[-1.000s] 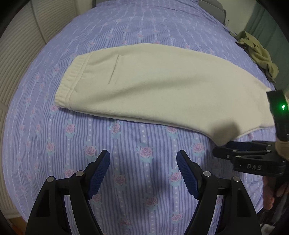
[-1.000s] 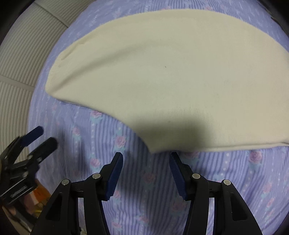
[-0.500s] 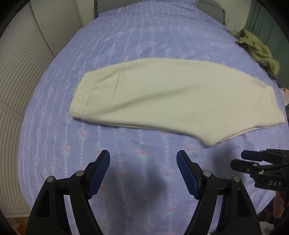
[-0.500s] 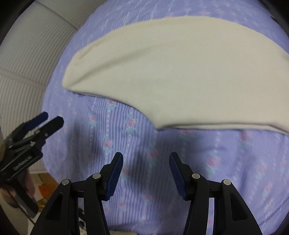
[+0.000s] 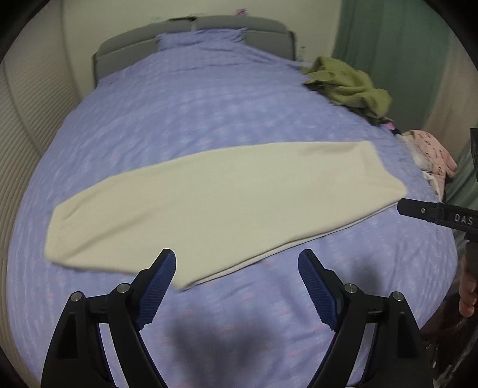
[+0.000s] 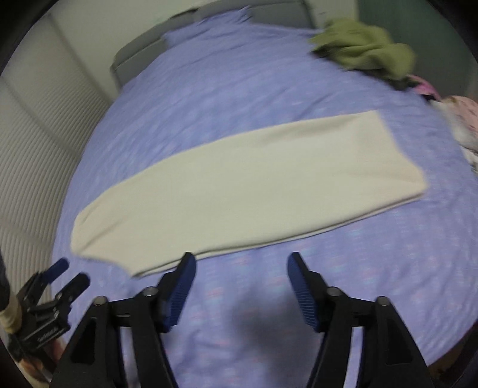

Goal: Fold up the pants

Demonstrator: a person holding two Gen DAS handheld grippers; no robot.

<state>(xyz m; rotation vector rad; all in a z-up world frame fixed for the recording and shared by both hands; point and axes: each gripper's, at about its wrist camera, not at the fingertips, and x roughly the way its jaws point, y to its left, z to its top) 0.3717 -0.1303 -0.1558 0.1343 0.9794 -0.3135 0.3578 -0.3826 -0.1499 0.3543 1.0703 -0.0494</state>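
Cream pants [image 5: 221, 206] lie flat on the bed as one long strip, folded leg on leg; the right wrist view [image 6: 248, 185] shows them too. My left gripper [image 5: 237, 283] is open and empty, raised above the bed just in front of the pants' near edge. My right gripper [image 6: 240, 282] is open and empty, also raised in front of the near edge. The right gripper's side shows at the right edge of the left wrist view [image 5: 439, 213]. The left gripper shows at the lower left of the right wrist view [image 6: 59, 283].
The bed has a purple flowered cover [image 5: 209, 104] and a grey headboard [image 5: 194, 27]. An olive green garment [image 5: 349, 83] and pink clothes [image 5: 430, 152] lie at the bed's far right edge. A ribbed white wall [image 5: 21, 119] runs along the left.
Both grippers have pulled back and risen away from the pants, so the whole bed and headboard now show. Both stayed open. The pants lie still on the bed.
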